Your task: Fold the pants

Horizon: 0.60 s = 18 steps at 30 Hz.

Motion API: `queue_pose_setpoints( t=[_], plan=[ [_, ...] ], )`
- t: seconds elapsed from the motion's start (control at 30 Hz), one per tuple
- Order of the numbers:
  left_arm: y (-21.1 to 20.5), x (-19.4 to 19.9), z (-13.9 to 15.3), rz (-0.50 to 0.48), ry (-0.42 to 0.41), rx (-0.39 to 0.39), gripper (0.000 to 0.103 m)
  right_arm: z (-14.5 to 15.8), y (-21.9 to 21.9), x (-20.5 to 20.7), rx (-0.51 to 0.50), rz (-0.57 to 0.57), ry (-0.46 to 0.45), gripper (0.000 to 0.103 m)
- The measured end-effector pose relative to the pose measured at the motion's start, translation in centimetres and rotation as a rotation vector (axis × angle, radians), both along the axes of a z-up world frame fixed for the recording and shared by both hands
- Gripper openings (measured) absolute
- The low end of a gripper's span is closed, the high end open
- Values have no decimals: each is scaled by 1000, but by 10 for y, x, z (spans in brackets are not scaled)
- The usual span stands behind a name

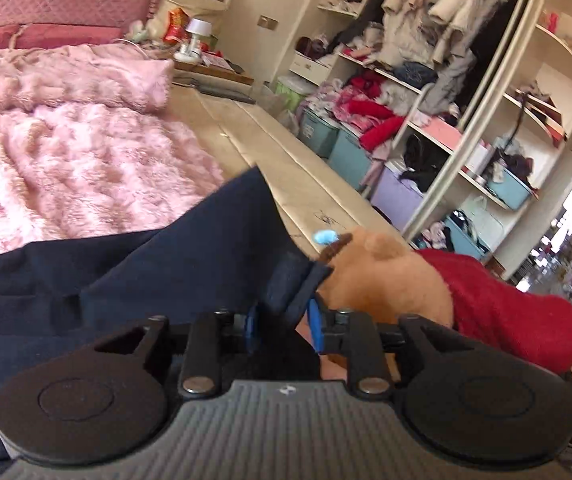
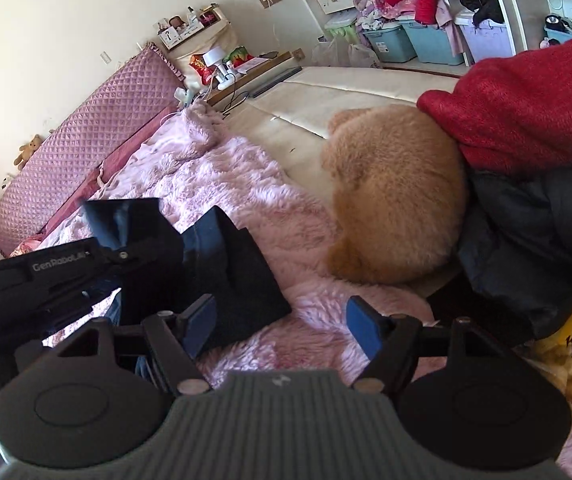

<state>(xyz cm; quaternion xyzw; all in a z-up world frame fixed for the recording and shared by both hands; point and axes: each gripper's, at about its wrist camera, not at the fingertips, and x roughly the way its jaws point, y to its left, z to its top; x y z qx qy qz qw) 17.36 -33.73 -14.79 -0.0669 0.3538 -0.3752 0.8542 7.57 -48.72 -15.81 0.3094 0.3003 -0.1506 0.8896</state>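
A: Where are the pants lying relative to the pink fluffy blanket (image 1: 86, 160)?

B: The navy pants (image 1: 146, 264) are lying across the blanket's near edge on the bed, with one corner reaching out past it onto the cream mattress (image 1: 286, 168)

A: And the left hand-held gripper (image 1: 284, 320)?

B: It is hovering right at the pants, off the blanket's mattress-side edge. A band of the navy cloth is running between its blue pads (image 1: 314, 320), but the jaws are standing partly apart and I cannot tell whether they are pressing on the cloth

A: What is sitting beside it?

B: A tan plush toy (image 1: 381, 276) is lying just beside the pants, farther from the blanket, with a red knit garment (image 1: 505, 300) draped against it

A: How is the right hand-held gripper (image 2: 280, 328) standing?

B: It is released, its jaws spread wide with only the pink fluffy blanket (image 2: 246, 200) showing between them. It is hanging over the blanket, gripping nothing

A: Can the pants be seen from there too?

B: Yes, a dark flap of the pants (image 2: 242, 280) is resting on the blanket, just beside the right tool's inner pad, while the other gripper is holding position over the same cloth, nearer the pink quilted headboard (image 2: 98, 128)
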Motion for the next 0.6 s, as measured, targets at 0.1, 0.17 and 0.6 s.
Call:
queue_pose_setpoints(
  t=[0.1,0.17,0.6],
  plan=[
    [11,-26,9,-104,-53,6,49,-1,-2,-1,2,-4,0,69],
    [36,-40,19,-114,-83,-14,52,0,-5,-2,3,-5,-5,69],
    [345,55,5,451,259,-3,69,-16,-22,100,181,283,22,82]
  ],
)
